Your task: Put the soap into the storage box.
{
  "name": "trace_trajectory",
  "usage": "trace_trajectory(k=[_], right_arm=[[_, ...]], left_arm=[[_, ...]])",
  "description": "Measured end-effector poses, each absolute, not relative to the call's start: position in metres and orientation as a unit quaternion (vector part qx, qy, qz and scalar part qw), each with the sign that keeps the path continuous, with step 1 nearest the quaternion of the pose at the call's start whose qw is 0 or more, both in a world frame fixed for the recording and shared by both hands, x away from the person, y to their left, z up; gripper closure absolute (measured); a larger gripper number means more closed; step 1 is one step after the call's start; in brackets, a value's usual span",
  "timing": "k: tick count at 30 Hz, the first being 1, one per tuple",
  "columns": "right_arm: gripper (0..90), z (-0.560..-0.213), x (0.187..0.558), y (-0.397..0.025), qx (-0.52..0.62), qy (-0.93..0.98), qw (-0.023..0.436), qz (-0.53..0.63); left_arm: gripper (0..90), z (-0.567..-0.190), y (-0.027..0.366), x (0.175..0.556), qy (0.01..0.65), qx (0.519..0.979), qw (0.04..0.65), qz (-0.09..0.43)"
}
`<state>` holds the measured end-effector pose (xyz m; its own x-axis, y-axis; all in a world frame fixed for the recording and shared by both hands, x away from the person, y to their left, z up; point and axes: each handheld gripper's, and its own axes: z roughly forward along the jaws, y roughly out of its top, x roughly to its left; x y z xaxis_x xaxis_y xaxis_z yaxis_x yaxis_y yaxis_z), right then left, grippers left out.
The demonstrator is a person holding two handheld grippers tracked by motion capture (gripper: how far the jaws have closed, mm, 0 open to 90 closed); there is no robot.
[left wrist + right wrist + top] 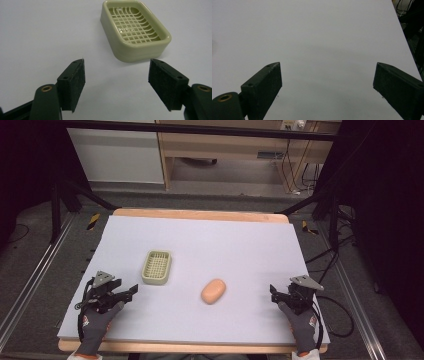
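Meanwhile, my left tongs (131,292) and right tongs (273,292) gape wide and empty at the tabletop's (225,245) lower corners; soap dish (156,267) left of centre, peach soap bar (213,291) beside it, apart.

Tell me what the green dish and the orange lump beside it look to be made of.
The dish looks like moulded hard plastic, pale green and glossy: light glints on its grid floor and smooth rounded rim. The orange lump looks like a bar of soap, matte, with soft rounded edges, though it is too small to be sure.
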<state>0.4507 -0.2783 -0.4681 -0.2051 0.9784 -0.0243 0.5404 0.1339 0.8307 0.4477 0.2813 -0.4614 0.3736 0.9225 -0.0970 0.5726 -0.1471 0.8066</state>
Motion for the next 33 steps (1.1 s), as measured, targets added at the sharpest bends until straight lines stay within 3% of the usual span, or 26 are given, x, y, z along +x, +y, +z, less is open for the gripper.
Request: trace_trajectory(k=[33], right_arm=[[7.2, -0.47, 0.448, -0.273, 0.55, 0.696, 0.314, 0.338]], left_arm=[[27.8, -0.45, 0.242, 0.44, 0.47, 0.752, 0.42, 0.193]])
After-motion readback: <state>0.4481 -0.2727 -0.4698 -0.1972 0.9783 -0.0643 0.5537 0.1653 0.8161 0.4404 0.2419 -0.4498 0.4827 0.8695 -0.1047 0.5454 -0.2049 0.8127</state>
